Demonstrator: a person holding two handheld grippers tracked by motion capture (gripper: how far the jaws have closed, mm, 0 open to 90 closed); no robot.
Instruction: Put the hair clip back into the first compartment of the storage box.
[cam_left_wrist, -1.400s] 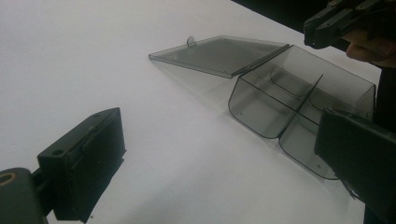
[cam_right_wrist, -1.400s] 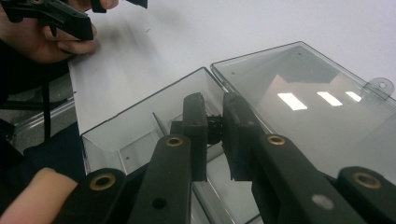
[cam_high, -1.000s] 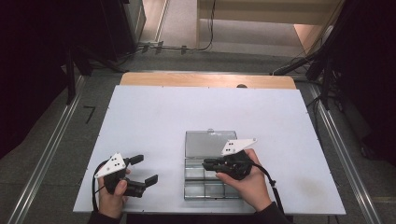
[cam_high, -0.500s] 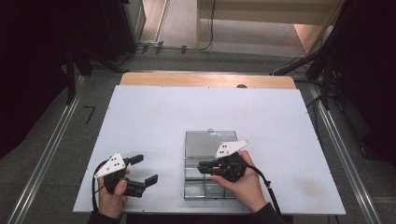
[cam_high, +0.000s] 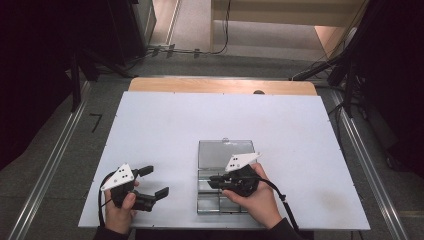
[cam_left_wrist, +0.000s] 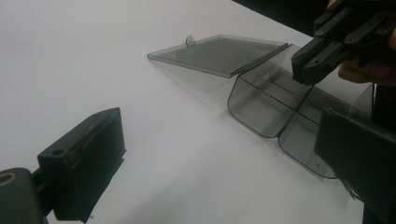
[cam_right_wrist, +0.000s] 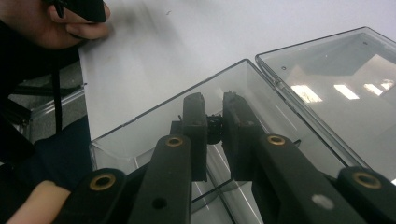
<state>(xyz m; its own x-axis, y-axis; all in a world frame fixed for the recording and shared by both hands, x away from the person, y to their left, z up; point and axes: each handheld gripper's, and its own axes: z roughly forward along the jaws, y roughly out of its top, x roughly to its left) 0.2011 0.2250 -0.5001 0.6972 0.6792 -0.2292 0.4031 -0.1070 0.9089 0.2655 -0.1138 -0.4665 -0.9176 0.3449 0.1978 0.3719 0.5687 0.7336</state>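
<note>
I have the right tongs (cam_right_wrist: 214, 116) inside the clear compartment box (cam_high: 207, 200) near the table's (cam_high: 165, 130) front edge, its lid (cam_high: 223, 155) lying open flat behind; the jaws are nearly closed on a small dark object (cam_right_wrist: 215, 128) I cannot identify. The left tongs (cam_high: 150, 182) rest well open and empty beside the box. I judge a straight, slow lift best, clear of the dividers and walls.

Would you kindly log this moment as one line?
left gripper: open, beside box | right gripper: pinching small dark item over clear compartment box | lid: open flat
</note>
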